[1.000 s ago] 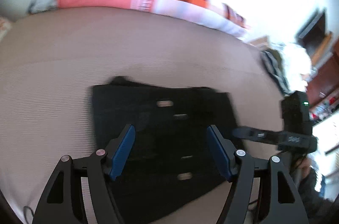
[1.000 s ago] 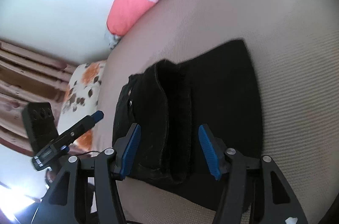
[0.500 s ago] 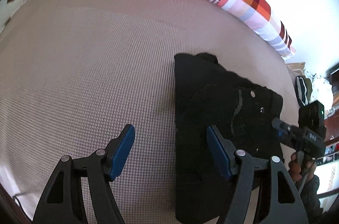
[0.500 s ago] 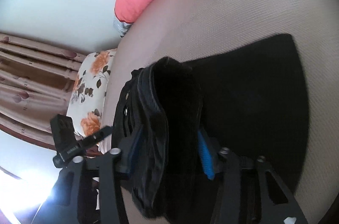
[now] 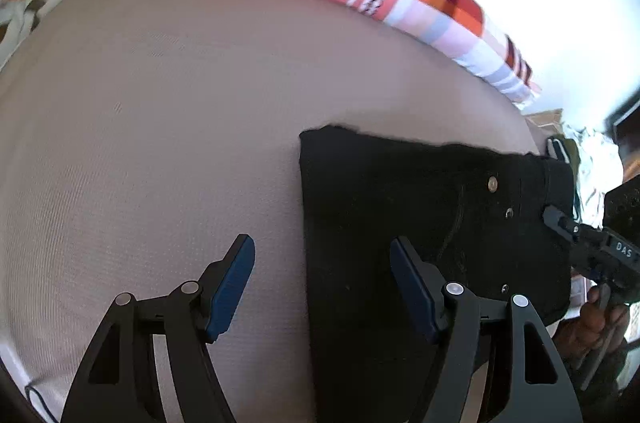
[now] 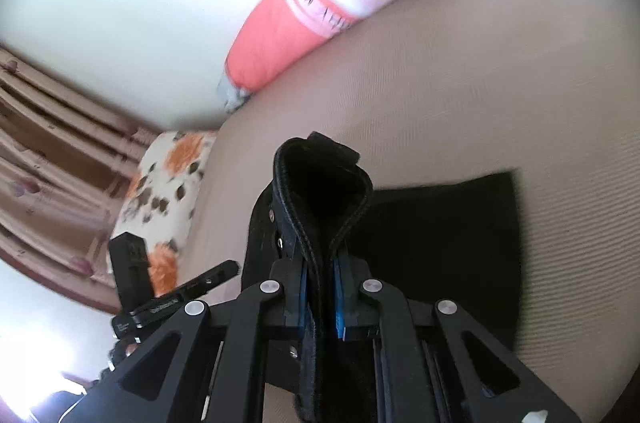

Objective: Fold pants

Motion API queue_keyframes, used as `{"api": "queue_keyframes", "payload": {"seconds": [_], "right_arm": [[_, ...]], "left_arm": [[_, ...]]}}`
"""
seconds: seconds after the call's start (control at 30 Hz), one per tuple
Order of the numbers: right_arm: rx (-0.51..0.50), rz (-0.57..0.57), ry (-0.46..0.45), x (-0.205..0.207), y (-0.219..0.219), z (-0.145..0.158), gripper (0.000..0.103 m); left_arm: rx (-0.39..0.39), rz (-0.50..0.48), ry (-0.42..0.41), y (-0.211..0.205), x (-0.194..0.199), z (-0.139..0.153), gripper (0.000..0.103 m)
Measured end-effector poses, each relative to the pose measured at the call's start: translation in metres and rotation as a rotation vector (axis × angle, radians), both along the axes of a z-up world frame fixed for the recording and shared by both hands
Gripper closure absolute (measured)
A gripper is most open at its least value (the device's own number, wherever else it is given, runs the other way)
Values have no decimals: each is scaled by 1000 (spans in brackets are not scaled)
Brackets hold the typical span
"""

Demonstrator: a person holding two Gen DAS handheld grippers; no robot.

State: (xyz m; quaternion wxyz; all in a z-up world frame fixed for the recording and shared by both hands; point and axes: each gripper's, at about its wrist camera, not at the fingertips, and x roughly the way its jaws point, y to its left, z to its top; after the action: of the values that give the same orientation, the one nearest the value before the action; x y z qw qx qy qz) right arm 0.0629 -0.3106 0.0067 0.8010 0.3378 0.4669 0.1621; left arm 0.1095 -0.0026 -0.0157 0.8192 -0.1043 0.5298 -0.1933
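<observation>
Where the right gripper (image 6: 320, 297) has just closed on the pants (image 6: 320, 199) waistband – lifted, centre frame – folding begins; left gripper (image 5: 322, 289) (lower frame) open, empty.

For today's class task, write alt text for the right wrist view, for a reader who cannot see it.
The right gripper has just closed its blue pads on the waistband of the black pants, which bulges up in a loop above the jaws. The rest of the pants lies flat on a beige bed, with a coral striped pillow along the wall behind.
</observation>
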Motion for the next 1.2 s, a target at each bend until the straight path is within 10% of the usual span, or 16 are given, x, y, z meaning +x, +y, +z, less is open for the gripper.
{"api": "queue_keyframes", "payload": {"seconds": [0.3,0.53,1.2], "right_arm": [[-59,-162,178,-20,-50,-65,91],[-200,-120,186,-21,-39,-46,76],[-263,-84,207,-85,-19,-16,76]], "left_arm": [[93,-83,-5,-50,13,-17,32],[152,-128,12,-62,14,-35,32],[172,-173,34,-63,-46,-27,32]]}}
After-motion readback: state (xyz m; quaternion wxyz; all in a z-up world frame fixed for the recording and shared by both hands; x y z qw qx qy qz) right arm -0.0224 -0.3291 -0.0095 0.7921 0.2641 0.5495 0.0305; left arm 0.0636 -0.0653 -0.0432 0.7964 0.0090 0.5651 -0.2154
